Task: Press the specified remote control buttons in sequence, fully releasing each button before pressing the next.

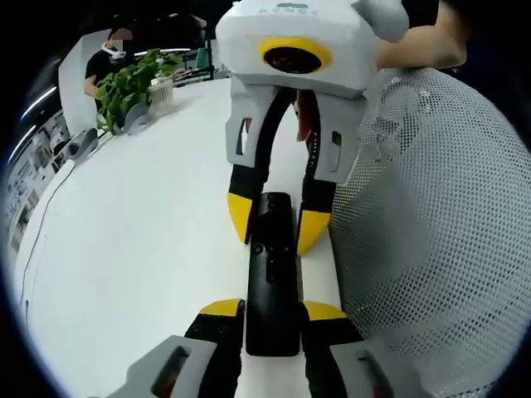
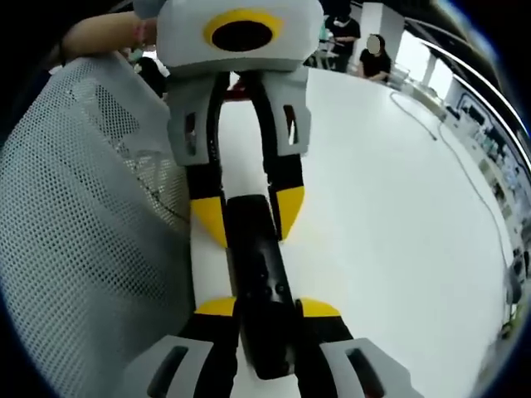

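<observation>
A long black remote control (image 1: 272, 274) lies lengthwise on the white table (image 1: 149, 232), held at both ends. In the left gripper view, my left gripper (image 1: 272, 309) is shut on its near end, a yellow-tipped finger on each side. My right gripper (image 1: 274, 220) reaches in from the top, its yellow tips clamped on the far end. In the right gripper view the same remote (image 2: 259, 274) runs between my right gripper (image 2: 268, 308) at the bottom and my left gripper (image 2: 247, 214) above. Small buttons show on the remote's top face.
A white mesh surface (image 1: 431, 232) rises along the table edge beside the remote, and a person's arm (image 1: 415, 50) rests above it. A potted green plant (image 1: 129, 87) and a seated person (image 1: 104, 66) are at the far end. A thin cable (image 2: 465, 166) runs across the table.
</observation>
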The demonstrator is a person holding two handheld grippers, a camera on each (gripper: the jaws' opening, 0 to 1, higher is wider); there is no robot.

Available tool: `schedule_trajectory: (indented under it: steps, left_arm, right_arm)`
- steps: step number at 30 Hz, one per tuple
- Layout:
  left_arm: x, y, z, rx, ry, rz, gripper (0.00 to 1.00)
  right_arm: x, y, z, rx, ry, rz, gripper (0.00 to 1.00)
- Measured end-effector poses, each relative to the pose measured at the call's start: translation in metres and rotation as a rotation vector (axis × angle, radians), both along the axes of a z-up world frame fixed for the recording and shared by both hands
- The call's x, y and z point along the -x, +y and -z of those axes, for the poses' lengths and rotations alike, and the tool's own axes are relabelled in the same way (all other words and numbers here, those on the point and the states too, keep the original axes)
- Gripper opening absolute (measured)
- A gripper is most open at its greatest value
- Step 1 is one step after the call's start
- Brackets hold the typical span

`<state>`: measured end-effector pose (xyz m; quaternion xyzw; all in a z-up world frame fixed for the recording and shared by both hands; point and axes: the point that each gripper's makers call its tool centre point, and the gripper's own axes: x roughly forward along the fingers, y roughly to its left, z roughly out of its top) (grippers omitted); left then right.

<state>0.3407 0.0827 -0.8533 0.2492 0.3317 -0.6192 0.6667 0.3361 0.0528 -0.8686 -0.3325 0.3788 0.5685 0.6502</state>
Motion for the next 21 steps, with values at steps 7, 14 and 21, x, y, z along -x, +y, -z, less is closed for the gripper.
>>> schedule_trajectory:
  steps: [7, 14, 21]
  left_arm:
    - [-0.017, 0.009, -0.018, 0.055, 0.003, -0.135, 0.51]
    - [-0.027, 0.011, -0.056, 0.133, -0.054, -0.203, 0.66]
    - [-0.029, 0.031, -0.085, 0.216, -0.088, -0.328, 0.72]
  right_arm:
    - [0.0, 0.0, 0.0, 0.004, 0.0, 0.0, 0.23]
    - [0.0, 0.0, 0.0, 0.003, 0.005, 0.01, 0.23]
    - [0.0, 0.0, 0.0, 0.003, 0.008, 0.017, 0.23]
